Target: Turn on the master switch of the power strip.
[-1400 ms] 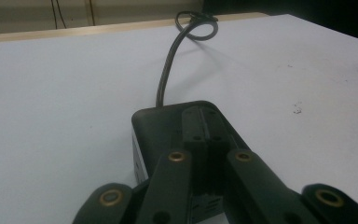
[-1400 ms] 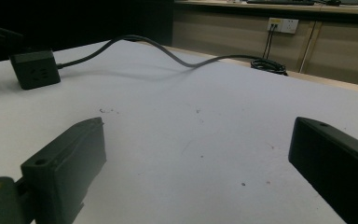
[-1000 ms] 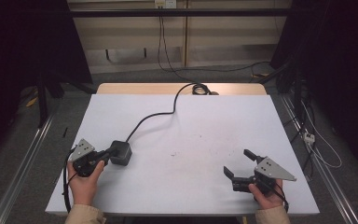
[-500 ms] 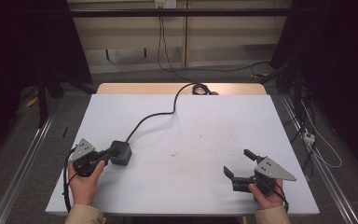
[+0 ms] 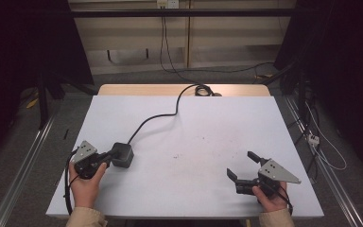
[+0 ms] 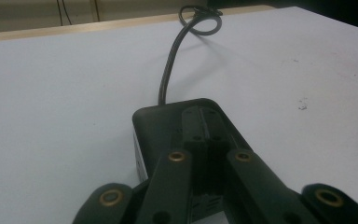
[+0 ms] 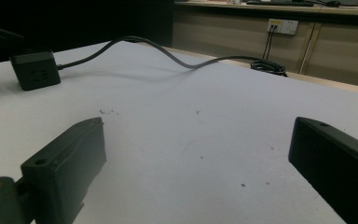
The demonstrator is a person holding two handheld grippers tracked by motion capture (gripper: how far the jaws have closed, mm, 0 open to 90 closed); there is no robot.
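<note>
We see the left gripper (image 5: 108, 157) at the near left of the white table (image 5: 208, 123), its jaws pressed together with their tips lying on top of the black power cube (image 5: 122, 154) — from the left gripper view the closed jaws rest on the cube's (image 6: 168, 123) upper face, not around its sides, so we can't call it a clamp. The cube sits flat on the table near the left edge. Its dark cable (image 5: 156, 118) runs from the cube's far side, curves across the table and ends in a small coil (image 5: 203, 90) at the far edge, by the wooden strip there.

The right gripper (image 5: 245, 169) is at the near right, well apart from the cube, jaws spread wide with nothing between them. In the right gripper view we see bare table between the two black jaws, with the cube (image 7: 35, 70) far off at upper left and the cable (image 7: 168, 56) trailing to the coil (image 7: 268, 66).

A hand (image 5: 85, 187) grips the left tool, another hand (image 5: 270, 198) the right — both sleeves come in from the bottom edge. A few dark specks (image 5: 176, 155) mark the table's middle.
</note>
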